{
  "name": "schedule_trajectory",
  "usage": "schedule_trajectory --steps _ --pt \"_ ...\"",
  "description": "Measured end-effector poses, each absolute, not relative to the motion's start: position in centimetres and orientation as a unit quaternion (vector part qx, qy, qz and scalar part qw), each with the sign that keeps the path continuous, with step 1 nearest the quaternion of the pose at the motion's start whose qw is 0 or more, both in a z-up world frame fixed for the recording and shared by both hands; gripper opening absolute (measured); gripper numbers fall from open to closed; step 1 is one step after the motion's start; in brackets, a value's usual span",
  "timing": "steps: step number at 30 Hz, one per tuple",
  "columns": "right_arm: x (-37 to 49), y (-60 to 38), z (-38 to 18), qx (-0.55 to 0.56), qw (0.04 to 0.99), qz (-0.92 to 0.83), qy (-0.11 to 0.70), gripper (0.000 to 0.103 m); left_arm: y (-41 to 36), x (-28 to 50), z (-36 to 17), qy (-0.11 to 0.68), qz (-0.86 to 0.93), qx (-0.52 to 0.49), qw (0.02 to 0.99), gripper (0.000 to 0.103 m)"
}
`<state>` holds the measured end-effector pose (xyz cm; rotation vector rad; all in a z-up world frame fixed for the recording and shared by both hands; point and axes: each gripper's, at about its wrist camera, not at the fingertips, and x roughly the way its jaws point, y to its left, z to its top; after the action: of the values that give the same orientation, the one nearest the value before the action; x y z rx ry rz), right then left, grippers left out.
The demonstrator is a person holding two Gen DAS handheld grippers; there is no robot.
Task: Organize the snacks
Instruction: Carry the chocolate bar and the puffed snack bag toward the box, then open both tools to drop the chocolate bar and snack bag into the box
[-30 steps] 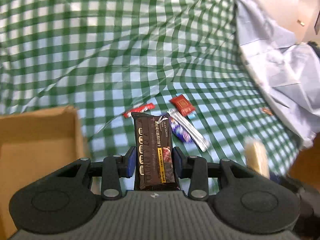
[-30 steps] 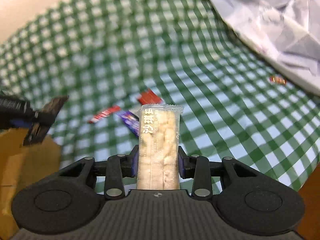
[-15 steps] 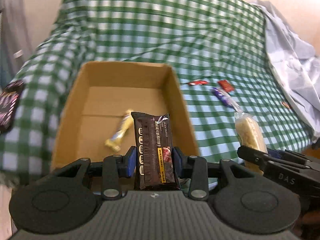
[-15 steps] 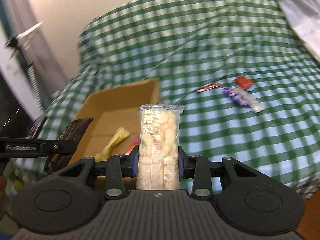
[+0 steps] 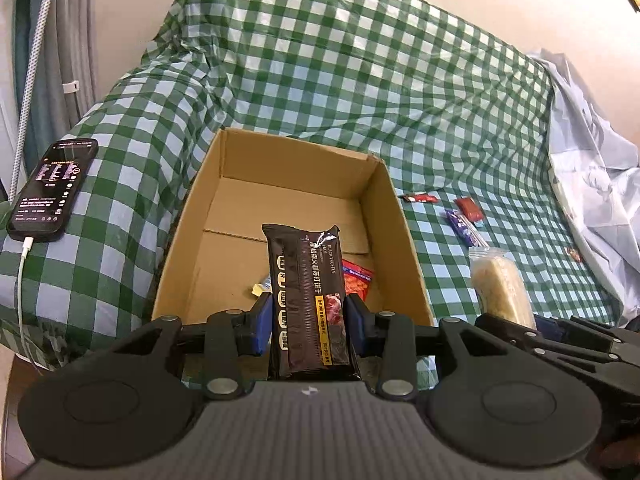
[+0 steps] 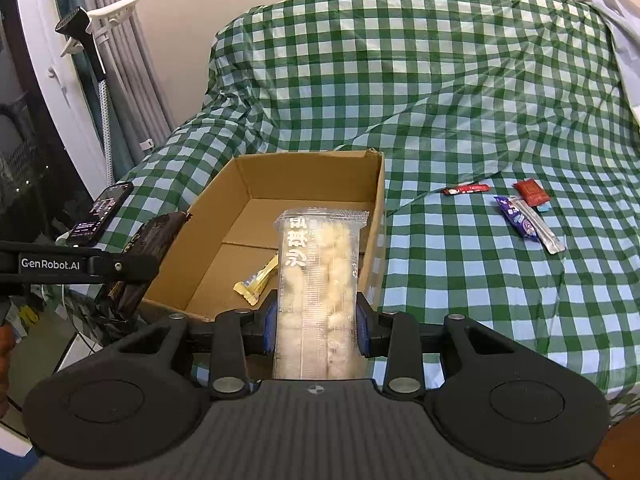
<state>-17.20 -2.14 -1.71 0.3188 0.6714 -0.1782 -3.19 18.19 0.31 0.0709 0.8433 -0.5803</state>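
The left gripper (image 5: pixel 308 330) has its blue pads pressed on both long sides of a dark biscuit packet (image 5: pixel 306 296), taken near its lower end, so most of the packet stands free ahead of the fingers over the near end of the cardboard box (image 5: pixel 394 216). The right gripper (image 6: pixel 316 330) pinches a clear pale puffed-snack packet (image 6: pixel 318 288) in the same way, low on its length, just over the box's near right corner. Judgement: both packets are light, crinkly film wraps, smooth enough to slip if the pinch slackens; the dark one looks fairly stiff from its contents, while the clear one holds brittle pieces that a hard squeeze would crush, so a moderate hold across the narrow sides, clear of the sealed end fins, suits both. Inside the box, a yellow wrapper (image 6: pixel 258 280) lies on the floor near the middle and a red packet (image 5: pixel 358 278) lies toward the right wall. To the right of the box, on the green checked cloth (image 5: pixel 360 80), four loose snacks remain: a thin red stick (image 6: pixel 466 189), a red sachet (image 6: pixel 531 192), a purple packet (image 6: pixel 516 216) and a silver sachet (image 6: pixel 546 234), the last two touching. To the left of the box a phone (image 5: pixel 52 190) rests on the cloth, its cable plugged in
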Motion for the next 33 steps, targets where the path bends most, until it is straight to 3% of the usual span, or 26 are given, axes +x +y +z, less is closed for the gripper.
schedule_trajectory --steps 14,33 --pt "-11.0 -2.1 -2.3 0.142 0.925 -0.063 0.347 0.038 16.7 3.0 -0.7 0.411 -0.26 0.035 0.873 0.043" --pt "-2.6 -3.0 -6.7 0.15 0.906 -0.046 0.394 0.038 14.1 10.2 -6.4 0.459 -0.237 0.06 0.854 0.043"
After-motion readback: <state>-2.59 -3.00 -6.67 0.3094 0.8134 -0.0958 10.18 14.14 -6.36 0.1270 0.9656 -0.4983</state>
